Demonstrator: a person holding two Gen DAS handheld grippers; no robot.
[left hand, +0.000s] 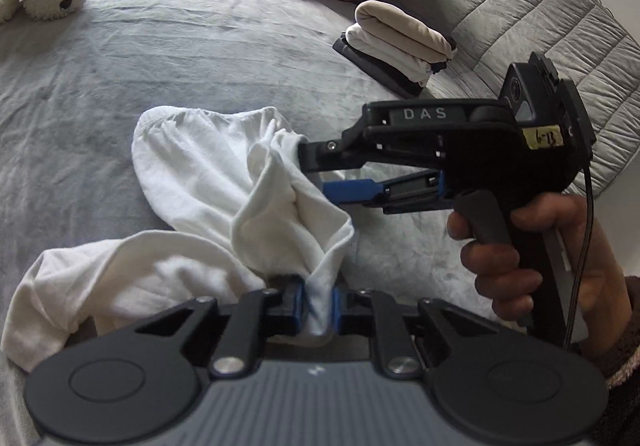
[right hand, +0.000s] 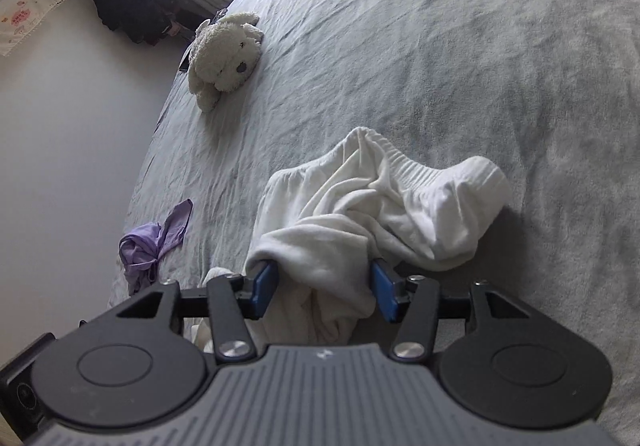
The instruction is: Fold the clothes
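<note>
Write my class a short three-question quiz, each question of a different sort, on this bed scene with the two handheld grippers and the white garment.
1. True or false: the left gripper is shut on the crumpled white cotton garment.
2. Which lies on the grey bedsheet near the wall? A) a crumpled purple cloth B) a red towel C) a green sock
3. Fill in: a fluffy white toy ____ lies on the bed.

Key: 1 true. 2 A. 3 dog. The right gripper is open, cloth between its blue pads.
</note>
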